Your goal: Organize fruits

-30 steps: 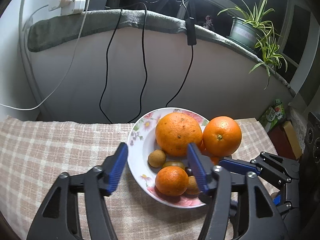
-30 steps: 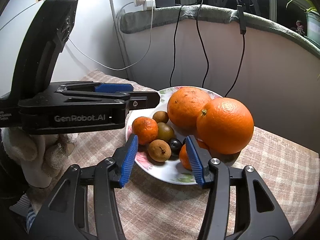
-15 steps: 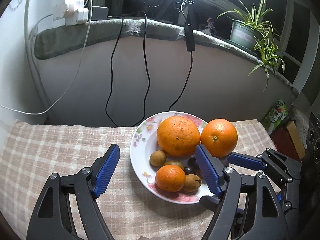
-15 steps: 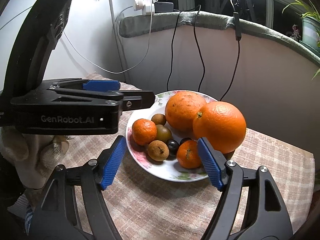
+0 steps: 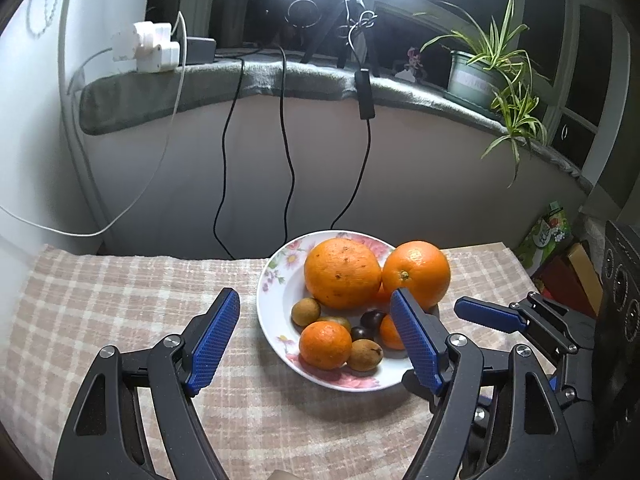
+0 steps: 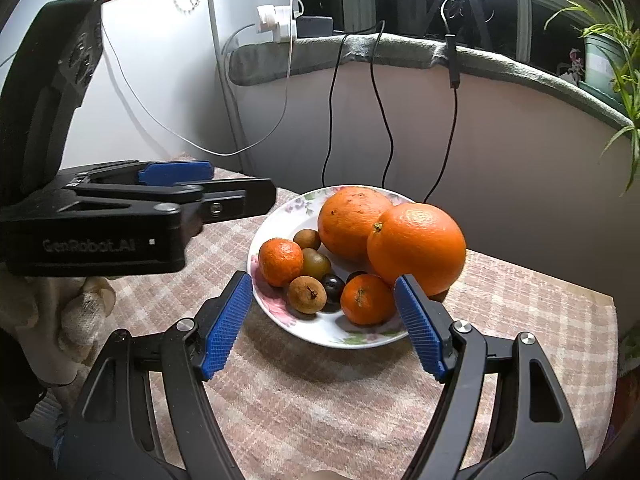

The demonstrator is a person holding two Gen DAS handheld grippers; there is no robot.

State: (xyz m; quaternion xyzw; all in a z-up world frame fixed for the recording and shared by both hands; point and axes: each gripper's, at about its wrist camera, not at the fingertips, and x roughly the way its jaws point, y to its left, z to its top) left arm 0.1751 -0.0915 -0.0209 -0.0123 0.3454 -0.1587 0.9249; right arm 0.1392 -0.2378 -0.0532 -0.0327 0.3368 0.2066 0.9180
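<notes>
A floral plate on the checked cloth holds a rough large orange, a smooth large orange leaning on its right rim, two small mandarins, brown round fruits and dark grapes. My left gripper hovers open in front of the plate, nothing between its pads. My right gripper is open too, above the plate's near rim, touching no fruit. Each gripper shows in the other's view: the left, the right.
The checked cloth covers a small table against a curved wall. Black cables hang behind the plate. A potted plant stands on the sill. Boxes crowd the right edge. A gloved hand holds the left gripper.
Both grippers' jaws have spread wider. The left gripper has drawn back and up from the plate, so the fruit looks smaller. The right one has barely moved.
</notes>
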